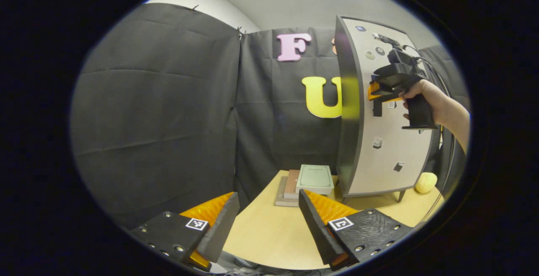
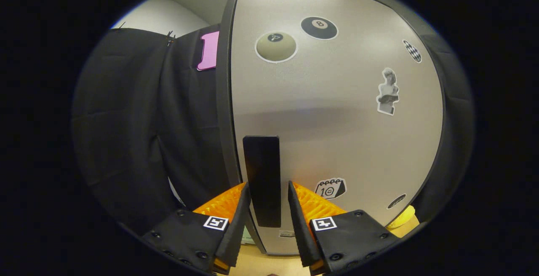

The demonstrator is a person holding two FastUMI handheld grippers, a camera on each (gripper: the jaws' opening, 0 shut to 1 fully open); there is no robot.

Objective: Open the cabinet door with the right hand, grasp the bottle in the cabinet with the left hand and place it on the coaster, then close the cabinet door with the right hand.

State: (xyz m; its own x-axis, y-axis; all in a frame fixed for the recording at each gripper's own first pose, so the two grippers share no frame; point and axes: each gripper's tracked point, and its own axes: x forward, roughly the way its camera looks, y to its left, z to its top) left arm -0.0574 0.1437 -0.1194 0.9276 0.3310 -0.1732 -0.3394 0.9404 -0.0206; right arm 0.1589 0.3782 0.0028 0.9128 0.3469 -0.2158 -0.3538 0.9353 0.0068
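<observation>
In the left gripper view, the left gripper (image 1: 266,221) hangs over the yellow bench (image 1: 269,238) with its two fingers wide apart and nothing between them. Ahead of it, a little way off, lies a stack of books (image 1: 309,183). Farther ahead and to its right stands the cabinet (image 1: 379,141), and the cabinet door (image 1: 389,154) looks shut. A hand (image 1: 425,99) holds the right gripper (image 1: 377,97) up against that door. A yellow round thing (image 1: 426,182) sits on the bench by the cabinet's foot. In the right gripper view, the right gripper (image 2: 268,208) is close to the cabinet door (image 2: 337,111), which has stickers (image 2: 318,27) on it. The black door handle (image 2: 262,179) stands straight up between its two fingers. The fingers sit just beside the handle on each side, and I cannot tell if they press on it. The bottle is out of sight.
</observation>
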